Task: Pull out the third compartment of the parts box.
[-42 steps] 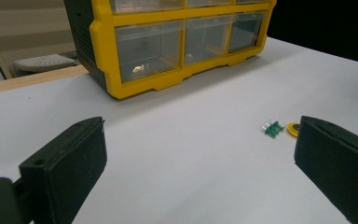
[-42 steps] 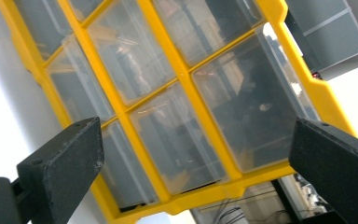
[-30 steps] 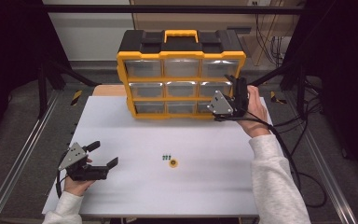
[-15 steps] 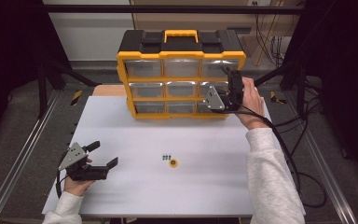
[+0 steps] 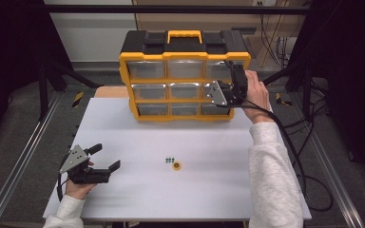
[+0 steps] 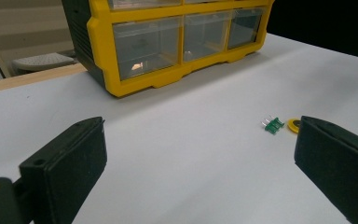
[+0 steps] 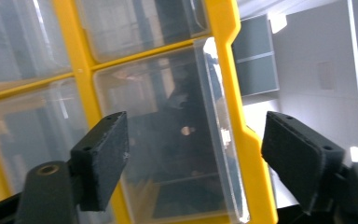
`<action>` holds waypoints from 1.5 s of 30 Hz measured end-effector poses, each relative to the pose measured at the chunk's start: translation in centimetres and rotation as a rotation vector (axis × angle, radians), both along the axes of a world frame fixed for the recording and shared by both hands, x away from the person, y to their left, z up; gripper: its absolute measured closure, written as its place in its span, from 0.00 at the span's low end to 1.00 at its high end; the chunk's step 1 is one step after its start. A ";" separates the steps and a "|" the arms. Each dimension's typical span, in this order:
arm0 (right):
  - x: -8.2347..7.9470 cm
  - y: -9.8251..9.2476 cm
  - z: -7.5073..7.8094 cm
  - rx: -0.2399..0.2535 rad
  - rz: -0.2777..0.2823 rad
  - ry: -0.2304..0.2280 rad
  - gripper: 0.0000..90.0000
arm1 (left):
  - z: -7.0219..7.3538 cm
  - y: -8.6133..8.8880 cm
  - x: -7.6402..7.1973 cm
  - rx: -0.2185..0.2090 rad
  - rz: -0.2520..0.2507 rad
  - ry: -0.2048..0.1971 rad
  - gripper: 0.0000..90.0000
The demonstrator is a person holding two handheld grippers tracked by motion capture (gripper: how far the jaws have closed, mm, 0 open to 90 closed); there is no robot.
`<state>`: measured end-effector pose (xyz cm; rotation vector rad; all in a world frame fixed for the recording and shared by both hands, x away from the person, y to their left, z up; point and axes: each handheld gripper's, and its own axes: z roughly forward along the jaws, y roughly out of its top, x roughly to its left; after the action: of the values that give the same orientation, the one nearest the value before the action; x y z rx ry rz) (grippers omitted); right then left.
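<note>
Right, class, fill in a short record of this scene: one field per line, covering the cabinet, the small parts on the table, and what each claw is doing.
Cabinet: yellow and black drawer organiser, upright at the table's far edge, nine clear drawers in three rows
Table: white top
Small parts: green pin connector beside a yellow ring, mid-table
Left claw: open, low over the table's near left, jaws pointed toward the parts
Right claw: open, raised at the cabinet's right column, jaws either side of a drawer front
Drawer contents: cannot tell
</note>
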<state>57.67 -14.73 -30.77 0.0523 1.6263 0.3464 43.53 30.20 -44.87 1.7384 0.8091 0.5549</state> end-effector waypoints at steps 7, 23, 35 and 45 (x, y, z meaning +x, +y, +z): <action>0.7 0.0 0.0 -0.025 0.005 -0.036 0.38 | 0.0 0.1 0.0 -0.003 0.000 -0.001 0.02; 1.6 0.1 -0.7 -0.110 -0.005 -0.117 0.62 | 0.1 0.1 0.0 -0.005 -0.002 -0.001 0.02; 1.7 0.0 -1.2 -0.181 -0.005 -0.188 0.77 | 0.1 0.1 0.0 -0.005 0.001 0.000 0.03; 1.7 0.0 -1.3 -0.221 0.000 -0.234 0.88 | 0.1 0.2 -0.1 -0.005 0.003 -0.001 0.03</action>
<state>59.40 -14.76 -32.08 -0.1504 1.4232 0.1641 43.48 30.36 -44.82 1.7326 0.8119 0.5558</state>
